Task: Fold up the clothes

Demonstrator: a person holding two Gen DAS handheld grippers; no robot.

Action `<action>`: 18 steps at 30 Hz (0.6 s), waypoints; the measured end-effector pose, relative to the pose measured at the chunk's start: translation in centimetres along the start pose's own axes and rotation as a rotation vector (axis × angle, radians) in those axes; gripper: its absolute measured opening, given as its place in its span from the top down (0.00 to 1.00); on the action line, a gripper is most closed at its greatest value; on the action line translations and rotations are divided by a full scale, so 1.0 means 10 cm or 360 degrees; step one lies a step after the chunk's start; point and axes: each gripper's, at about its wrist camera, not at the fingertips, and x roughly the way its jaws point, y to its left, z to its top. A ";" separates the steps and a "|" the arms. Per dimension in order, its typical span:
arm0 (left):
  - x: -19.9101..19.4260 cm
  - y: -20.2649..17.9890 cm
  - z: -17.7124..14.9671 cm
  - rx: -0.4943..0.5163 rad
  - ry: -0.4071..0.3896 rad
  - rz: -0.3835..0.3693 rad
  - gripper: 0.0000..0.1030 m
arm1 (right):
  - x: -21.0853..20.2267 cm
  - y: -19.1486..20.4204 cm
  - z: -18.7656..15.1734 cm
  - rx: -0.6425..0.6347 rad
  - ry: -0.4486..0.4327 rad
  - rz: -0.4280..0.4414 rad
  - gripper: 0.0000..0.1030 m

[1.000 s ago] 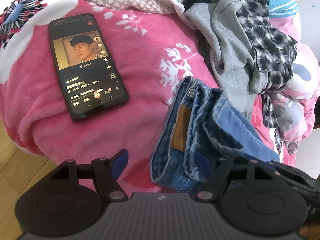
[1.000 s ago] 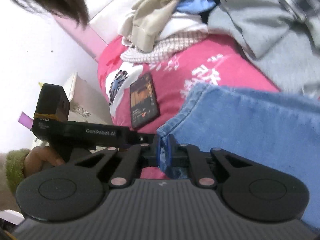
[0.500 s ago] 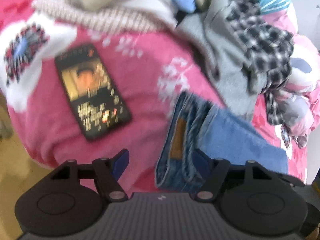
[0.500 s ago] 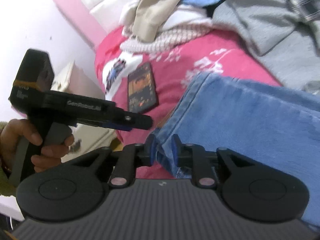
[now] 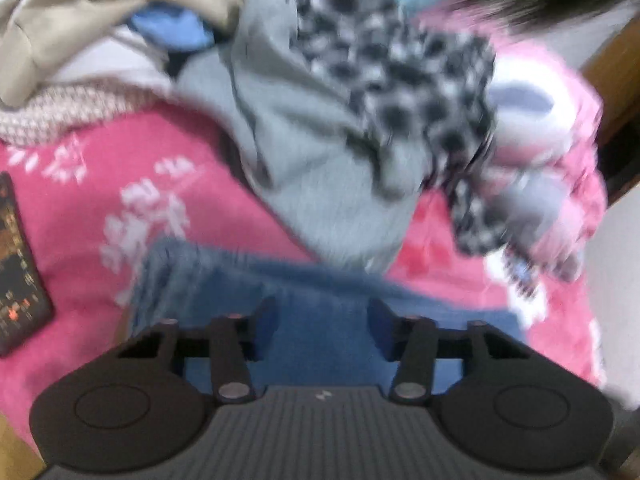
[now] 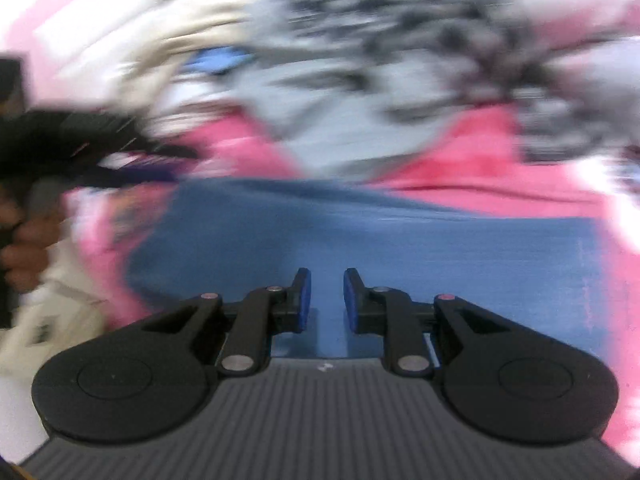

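My left gripper (image 5: 322, 320) and right gripper (image 6: 324, 300) both hang spread and empty over the folded jeans (image 5: 320, 300), which lie flat on the pink blanket (image 5: 100, 208), beside the unfolded clothes pile (image 5: 320, 140), probably my next source

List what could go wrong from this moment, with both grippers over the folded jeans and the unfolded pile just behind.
1. Both the left gripper and the right gripper are open over the jeans; a careless sweep might undo the fold.
2. The grey garment reaches the jeans' far edge, so grabbing it could drag them.
3. The phone lies close by on the blanket and could get knocked.
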 end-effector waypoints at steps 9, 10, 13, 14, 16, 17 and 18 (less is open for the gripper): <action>0.31 0.13 -0.23 -0.0010 0.0091 0.0228 0.87 | 0.55 -1.26 -0.22 -0.0099 0.0146 -0.0268 0.93; 0.31 0.12 -0.23 -0.0009 0.0092 0.0240 0.87 | 0.55 -1.34 -0.28 -0.0114 0.0110 -0.0218 0.93; 0.31 0.07 -0.23 0.0023 0.0093 0.0275 0.87 | 0.47 -1.34 -0.14 -0.0184 0.0146 -0.0226 0.93; 0.31 0.06 -0.23 0.0025 0.0091 0.0282 0.87 | 0.40 -1.35 -0.07 -0.0157 0.0127 -0.0208 0.92; 0.30 0.06 -0.24 0.0025 0.0081 0.0291 0.87 | 0.34 -1.37 0.06 -0.0127 0.0063 -0.0122 0.92; 0.30 0.05 -0.25 0.0028 0.0074 0.0296 0.87 | 0.33 -1.38 0.12 -0.0140 0.0036 -0.0090 0.92; 0.30 0.05 -0.26 0.0034 0.0067 0.0301 0.87 | 0.43 -1.40 0.14 -0.0171 0.0045 -0.0087 0.92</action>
